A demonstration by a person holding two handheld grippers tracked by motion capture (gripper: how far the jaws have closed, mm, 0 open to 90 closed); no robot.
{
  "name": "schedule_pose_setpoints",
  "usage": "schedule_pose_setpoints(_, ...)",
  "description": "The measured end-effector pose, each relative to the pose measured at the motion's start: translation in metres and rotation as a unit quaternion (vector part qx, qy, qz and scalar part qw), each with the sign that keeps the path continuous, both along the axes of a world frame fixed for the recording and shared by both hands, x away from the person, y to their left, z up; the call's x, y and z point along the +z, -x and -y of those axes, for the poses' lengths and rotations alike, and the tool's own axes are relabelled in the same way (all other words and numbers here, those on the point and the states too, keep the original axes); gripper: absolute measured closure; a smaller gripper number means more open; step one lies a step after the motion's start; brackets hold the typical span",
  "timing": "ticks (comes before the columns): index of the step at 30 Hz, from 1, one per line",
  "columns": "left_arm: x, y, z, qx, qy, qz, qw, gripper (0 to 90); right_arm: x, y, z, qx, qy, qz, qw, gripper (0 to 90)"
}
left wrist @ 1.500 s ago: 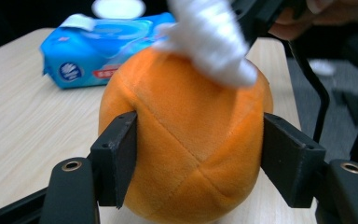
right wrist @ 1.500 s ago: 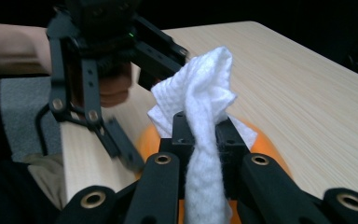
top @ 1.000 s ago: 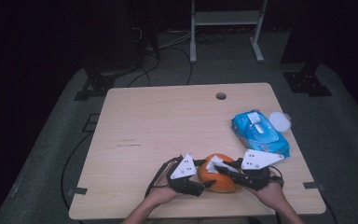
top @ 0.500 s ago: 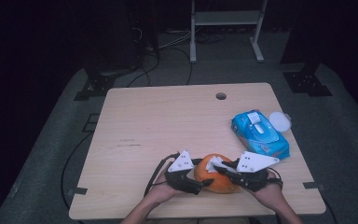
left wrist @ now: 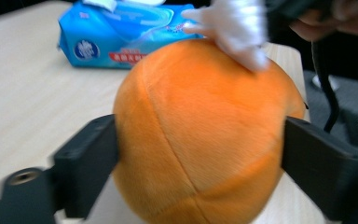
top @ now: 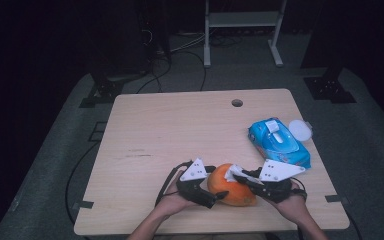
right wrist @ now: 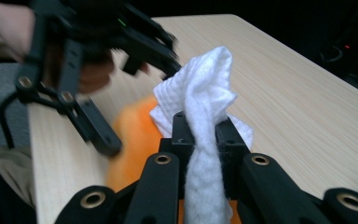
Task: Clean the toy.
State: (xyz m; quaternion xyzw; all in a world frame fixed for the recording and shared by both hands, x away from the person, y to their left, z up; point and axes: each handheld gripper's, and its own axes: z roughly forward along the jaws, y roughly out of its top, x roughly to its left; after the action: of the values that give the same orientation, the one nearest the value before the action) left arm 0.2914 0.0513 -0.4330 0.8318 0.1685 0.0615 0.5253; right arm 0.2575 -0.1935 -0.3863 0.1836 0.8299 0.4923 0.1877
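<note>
From the high view, a round orange plush ball (top: 228, 190) lies on the light wooden table (top: 180, 130) close to its near edge, between the person's two hands. The left gripper (top: 211, 199) reaches in from the ball's left with its black jaws on either side of the plush, and the right gripper (top: 240, 176) comes in from the right, holding a crumpled white wipe (top: 234, 172) against the top of the ball. Further back on the right lies a blue soft pack of wet wipes (top: 278, 142), with a round white plastic lid (top: 300, 130) just beside it at the table's right edge.

In the left gripper view, the orange plush ball (left wrist: 205, 135) sits between the two black jaws, one at each flank. The jaws have just been opening and stand spread wide; the blur leaves it unclear whether their pads press the plush. The white wipe (left wrist: 235, 28) rests on the top of the ball, and the blue pack (left wrist: 121, 35) lies on the table behind it.

In the right gripper view, the right gripper (right wrist: 200, 135) has its jaws pressed together on the white wipe (right wrist: 205, 107), which bunches upward out of them. The orange ball (right wrist: 133, 140) shows below and to the left of the wipe, and the left gripper (right wrist: 100, 135), blurred, hangs over it
</note>
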Motion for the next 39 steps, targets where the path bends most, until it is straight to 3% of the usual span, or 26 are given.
schedule_pose_setpoints(2,0.002,0.003,-0.002,-0.008,-0.009,0.019,0.9998,15.1,0.001,0.002,-0.004,0.005,0.014,0.007,0.9999,80.4)
schedule_pose_setpoints(4,0.005,0.005,-0.005,-0.014,-0.014,0.034,0.9992,22.4,0.001,0.002,-0.002,0.003,0.013,0.006,0.9999,80.4)
schedule_pose_setpoints(7,0.005,0.007,-0.007,-0.029,-0.024,0.047,0.9982,24.3,-0.001,-0.004,0.009,-0.015,0.015,0.002,0.9998,80.4)
schedule_pose_setpoints(9,0.004,0.006,-0.008,-0.029,-0.022,0.040,0.9985,22.7,-0.005,-0.009,0.018,-0.024,0.006,-0.010,0.9997,80.4)
schedule_pose_setpoints(14,0.001,-0.003,-0.008,-0.006,-0.018,-0.011,0.9998,8.1,-0.007,-0.009,0.022,-0.024,0.007,-0.018,0.9995,80.4)
schedule_pose_setpoints(16,-0.001,-0.002,-0.007,-0.017,-0.010,-0.016,0.9997,12.9,-0.006,-0.008,0.020,-0.019,0.002,-0.018,0.9997,80.4)
schedule_pose_setpoints(19,0.003,0.007,-0.003,-0.019,-0.022,0.034,0.9990,26.7,-0.003,-0.003,0.010,0.001,-0.008,-0.018,0.9998,80.3)
schedule_pose_setpoints(22,0.011,0.014,-0.001,-0.016,-0.037,0.102,0.9939,33.5,0.003,0.003,0.001,0.014,-0.002,-0.004,0.9999,80.3)
schedule_pose_setpoints(23,0.011,0.014,-0.001,-0.016,-0.037,0.102,0.9939,34.0,0.003,0.003,0.001,0.014,-0.002,-0.004,0.9999,80.3)
schedule_pose_setpoints(24,0.013,0.015,-0.003,-0.010,-0.042,0.121,0.9917,34.0,0.005,0.004,0.001,0.011,-0.001,0.002,0.9999,80.4)
schedule_pose_setpoints(25,0.014,0.015,-0.005,-0.006,-0.046,0.125,0.9911,33.8,0.006,0.002,0.005,0.007,-0.003,0.003,1.0000,80.4)
schedule_pose_setpoints(29,0.007,0.005,-0.006,0.001,-0.030,0.059,0.9978,17.4,-0.007,-0.007,0.015,-0.012,0.001,-0.023,0.9997,80.5)
schedule_pose_setpoints(31,0.007,0.003,-0.004,0.008,-0.020,0.031,0.9993,10.4,-0.007,-0.005,0.009,-0.004,0.003,-0.023,0.9997,80.5)
schedule_pose_setpoints(32,0.007,0.003,-0.004,0.009,-0.014,0.027,0.9995,9.7,-0.006,-0.001,0.002,0.009,0.002,-0.021,0.9997,80.5)
schedule_pose_setpoints(33,0.007,0.003,-0.004,0.006,-0.014,0.031,0.9994,10.9,-0.006,0.001,-0.003,0.018,0.001,-0.022,0.9996,80.5)
schedule_pose_setpoints(35,0.007,0.006,-0.004,0.002,-0.027,0.058,0.9980,18.5,-0.006,0.006,-0.015,0.036,0.008,-0.016,0.9992,80.4)
schedule_pose_setpoints(37,0.006,0.008,-0.007,-0.003,-0.028,0.068,0.9973,23.7,-0.005,0.007,-0.018,0.038,0.019,-0.010,0.9991,80.5)
schedule_pose_setpoints(39,0.005,0.008,-0.008,-0.007,-0.026,0.072,0.9970,25.3,-0.005,0.004,-0.011,0.029,0.012,-0.014,0.9994,80.4)
